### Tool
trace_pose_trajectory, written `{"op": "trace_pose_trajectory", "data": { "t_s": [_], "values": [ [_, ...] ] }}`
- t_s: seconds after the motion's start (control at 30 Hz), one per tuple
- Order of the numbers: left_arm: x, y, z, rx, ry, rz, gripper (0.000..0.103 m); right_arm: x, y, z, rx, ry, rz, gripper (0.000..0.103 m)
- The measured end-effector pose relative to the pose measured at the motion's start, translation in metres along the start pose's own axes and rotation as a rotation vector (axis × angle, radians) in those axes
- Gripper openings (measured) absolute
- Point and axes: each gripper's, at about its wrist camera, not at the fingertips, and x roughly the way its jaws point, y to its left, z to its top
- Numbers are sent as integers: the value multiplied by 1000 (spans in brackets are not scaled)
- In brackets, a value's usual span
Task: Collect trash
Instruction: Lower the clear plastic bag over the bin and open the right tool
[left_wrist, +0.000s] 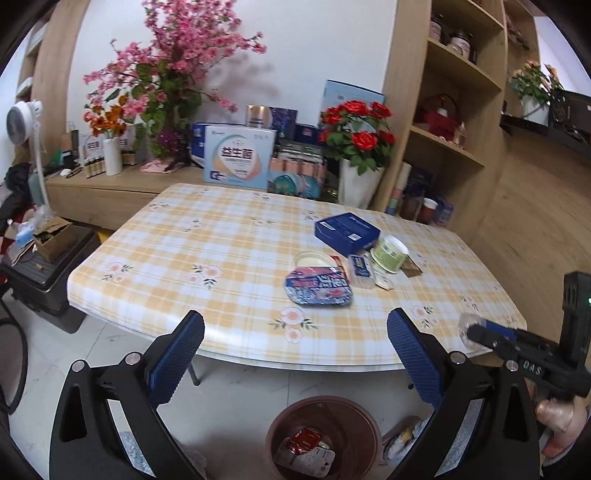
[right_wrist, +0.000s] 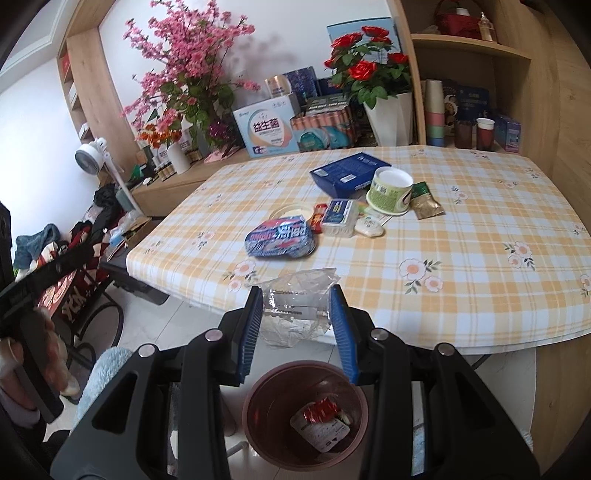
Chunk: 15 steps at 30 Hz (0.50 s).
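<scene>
A: So, where is the trash?
B: Clear crumpled wrapper (right_wrist: 295, 306) sits clamped between the right gripper (right_wrist: 297, 317) fingers, above one brown bin (right_wrist: 258, 406). Left gripper (left_wrist: 295, 354) fingers gape wide, empty.
A: Further off?
B: One blue packet (right_wrist: 282, 238), one green cup (right_wrist: 389, 192), one blue box (right_wrist: 347, 173) on the desk (right_wrist: 480, 240).

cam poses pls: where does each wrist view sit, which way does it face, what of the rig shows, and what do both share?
Left wrist: on the left gripper, over the table's near edge, facing across the checked table and down; its open blue fingers show, plus the right gripper at right.
Right wrist: on the right gripper, same facing; its fingers clamp a clear plastic wrapper; a hand at left.
Shared: brown bin, blue packet, green cup.
</scene>
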Motion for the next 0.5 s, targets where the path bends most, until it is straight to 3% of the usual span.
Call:
{"op": "trace_pose_trajectory", "data": {
  "t_s": [0.3,0.5],
  "values": [
    [-9,21,-6,-49,-11,36,97,8,15,-11,-19,52,28,43],
    [-9,25,-8,-61,-10,40,97,8,21,-10,-45,44,19,64]
  ]
}}
